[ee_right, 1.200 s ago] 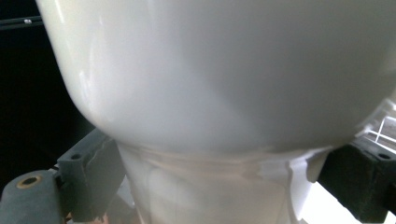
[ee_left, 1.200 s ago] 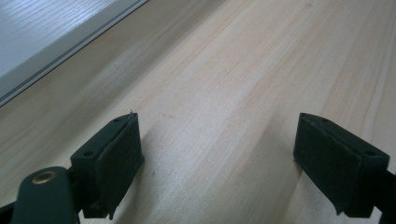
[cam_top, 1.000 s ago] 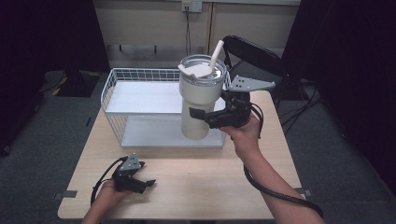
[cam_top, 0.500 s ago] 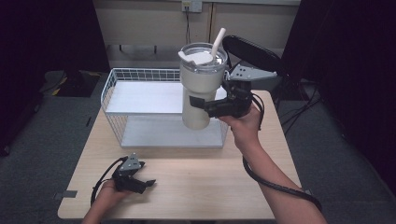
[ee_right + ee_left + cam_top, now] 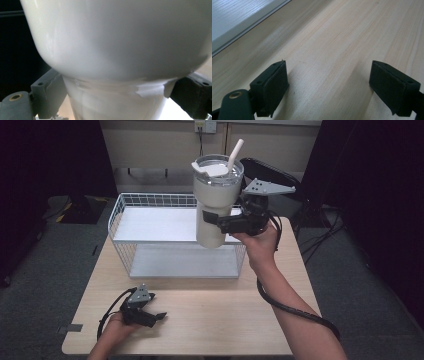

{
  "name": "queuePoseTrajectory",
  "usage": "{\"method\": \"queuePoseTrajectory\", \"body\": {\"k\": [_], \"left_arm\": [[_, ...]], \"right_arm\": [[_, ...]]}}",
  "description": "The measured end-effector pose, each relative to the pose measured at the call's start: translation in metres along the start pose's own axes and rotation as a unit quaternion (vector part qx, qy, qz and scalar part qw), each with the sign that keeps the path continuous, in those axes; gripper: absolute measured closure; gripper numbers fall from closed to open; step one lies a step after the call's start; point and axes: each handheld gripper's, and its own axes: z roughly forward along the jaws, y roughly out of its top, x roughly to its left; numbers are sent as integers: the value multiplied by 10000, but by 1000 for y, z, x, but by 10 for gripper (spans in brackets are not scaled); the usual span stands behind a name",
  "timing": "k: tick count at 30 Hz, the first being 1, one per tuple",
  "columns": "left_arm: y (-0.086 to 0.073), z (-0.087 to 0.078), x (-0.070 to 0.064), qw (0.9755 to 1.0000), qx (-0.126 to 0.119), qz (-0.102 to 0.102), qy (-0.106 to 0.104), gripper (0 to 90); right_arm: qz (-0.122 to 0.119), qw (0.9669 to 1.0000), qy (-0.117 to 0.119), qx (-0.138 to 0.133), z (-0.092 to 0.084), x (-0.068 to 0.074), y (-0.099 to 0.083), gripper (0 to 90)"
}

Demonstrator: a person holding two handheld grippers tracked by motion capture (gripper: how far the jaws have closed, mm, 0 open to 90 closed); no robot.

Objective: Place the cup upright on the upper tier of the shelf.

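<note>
High view: right tongs point(image 5: 214, 218) clamp a glossy cream tumbler point(image 5: 216, 202) above the wire basket point(image 5: 150, 250), upper centre; left tongs point(image 5: 328, 87) gape wide over the pale wood-grain worktop point(image 5: 342, 37).

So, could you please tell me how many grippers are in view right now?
2. The left gripper rests open on the table near its front left. The right gripper is raised over the wire basket, shut on the tumbler.

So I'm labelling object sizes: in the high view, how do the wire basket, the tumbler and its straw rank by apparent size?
1. Wire basket, largest.
2. Tumbler, held up nearer the camera by the right gripper, so it looks enlarged.
3. Straw, smallest.
</note>
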Motion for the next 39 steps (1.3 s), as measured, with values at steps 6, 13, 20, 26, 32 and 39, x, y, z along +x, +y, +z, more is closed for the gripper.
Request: {"method": "queuePoseTrajectory", "body": {"k": [6,13,20,26,32,39], "left_arm": [[0,0,0,10000,4,5,9,148],[0,0,0,10000,2,4,4,148],[0,0,0,10000,3,3,8,148],[0,0,0,10000,6,7,11,148],[0,0,0,10000,-5,1,0,148],[0,0,0,10000,2,2,1,148]], "right_arm": [[-17,9999,-114,-22,4,-4,2,97],[-55,9997,-223,-11,7,-9,6,97],[-50,9993,-365,-45,10,-16,8,97],[-58,9987,-501,-9,13,-22,7,97],[-74,9985,-547,-3,18,-27,5,97],[-79,9980,-625,34,26,-32,5,97]]}}
